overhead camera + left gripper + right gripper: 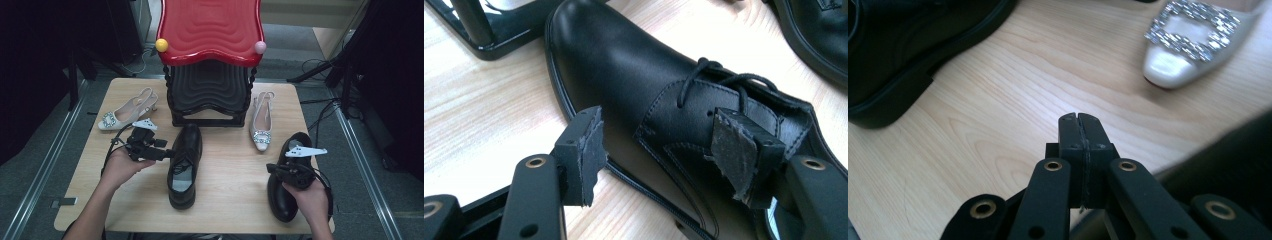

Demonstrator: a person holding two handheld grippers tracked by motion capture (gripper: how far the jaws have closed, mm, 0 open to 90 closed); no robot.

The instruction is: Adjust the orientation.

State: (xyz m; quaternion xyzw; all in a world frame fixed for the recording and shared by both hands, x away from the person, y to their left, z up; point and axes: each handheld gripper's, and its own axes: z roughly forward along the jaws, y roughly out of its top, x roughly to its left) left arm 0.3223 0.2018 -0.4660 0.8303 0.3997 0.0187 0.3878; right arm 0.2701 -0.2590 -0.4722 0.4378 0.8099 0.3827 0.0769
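Shoe (pixel 624 75) sits between my left gripper's (pixel 664 145) spread fingers; I should pinch its side wall squarely, my right gripper (pixel 1082 125) pressed together, empty.

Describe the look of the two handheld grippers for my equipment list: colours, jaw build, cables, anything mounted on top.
Both the left gripper and the right gripper are black, with jointed jaw links on brass-coloured rivets and worn dark pads. Each carries a pale grey three-cornered plate on top and trails a black cable. The forearms are sleeveless.
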